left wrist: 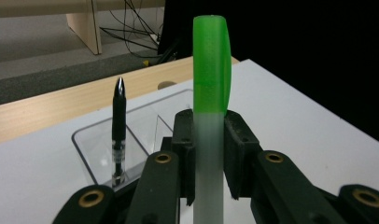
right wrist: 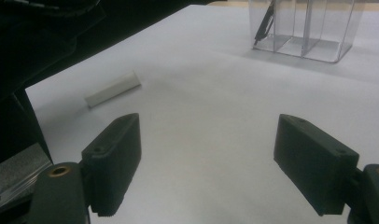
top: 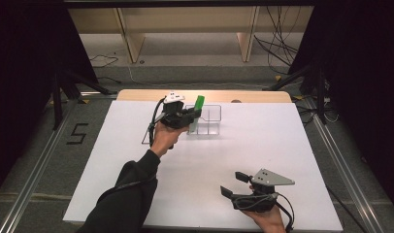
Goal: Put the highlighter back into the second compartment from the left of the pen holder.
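My left gripper (top: 192, 119) (left wrist: 209, 135) is shut on a highlighter (top: 199, 104) (left wrist: 211, 70) with a green cap and a frosted white body. It holds the highlighter upright over the near left part of a clear compartment organizer (top: 212, 127) (left wrist: 87, 147) (right wrist: 318, 46) at the back of the table. A black pen (left wrist: 118, 126) (right wrist: 263, 25) leans in one compartment. My right gripper (top: 235, 184) (right wrist: 208, 154) stands open near the front right of the table, with nothing between its jaws.
A small white cylinder (right wrist: 114, 88) lies on the white tabletop (top: 263, 141) to the left ahead of the right gripper. A wooden strip (top: 253, 96) edges the far side. Wooden shelving and cables stand on the floor beyond.
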A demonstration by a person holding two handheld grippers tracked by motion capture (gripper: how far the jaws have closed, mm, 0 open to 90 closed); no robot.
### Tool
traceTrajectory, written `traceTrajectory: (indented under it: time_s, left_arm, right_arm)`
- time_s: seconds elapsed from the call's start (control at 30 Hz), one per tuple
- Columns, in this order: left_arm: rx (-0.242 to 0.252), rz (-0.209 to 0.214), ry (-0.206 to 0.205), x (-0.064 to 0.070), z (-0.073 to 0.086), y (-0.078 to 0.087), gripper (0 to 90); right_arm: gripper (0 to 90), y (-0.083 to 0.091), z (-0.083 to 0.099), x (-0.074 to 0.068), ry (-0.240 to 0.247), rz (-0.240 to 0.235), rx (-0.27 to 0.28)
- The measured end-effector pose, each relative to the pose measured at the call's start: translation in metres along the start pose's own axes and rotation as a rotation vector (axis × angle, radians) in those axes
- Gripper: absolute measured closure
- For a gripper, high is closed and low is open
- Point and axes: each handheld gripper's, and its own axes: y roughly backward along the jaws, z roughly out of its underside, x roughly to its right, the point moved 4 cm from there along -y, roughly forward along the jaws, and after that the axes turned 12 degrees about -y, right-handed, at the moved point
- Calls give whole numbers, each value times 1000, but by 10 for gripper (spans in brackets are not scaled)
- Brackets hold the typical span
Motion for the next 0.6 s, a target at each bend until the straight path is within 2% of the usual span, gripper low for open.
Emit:
traceTrajectory:
  time_s: [0.27,0.43,0.6]
  left_arm:
    - [2,-41,1,-7,-12,-17,765]
    - [5,-55,31,-14,-16,-24,765]
    - [11,-72,41,-16,-19,-32,765]
  right_arm:
    - [240,4,3,-1,0,-3,0]
    - [239,5,5,-1,5,-5,-1]
    - [235,6,6,-1,2,-5,-1]
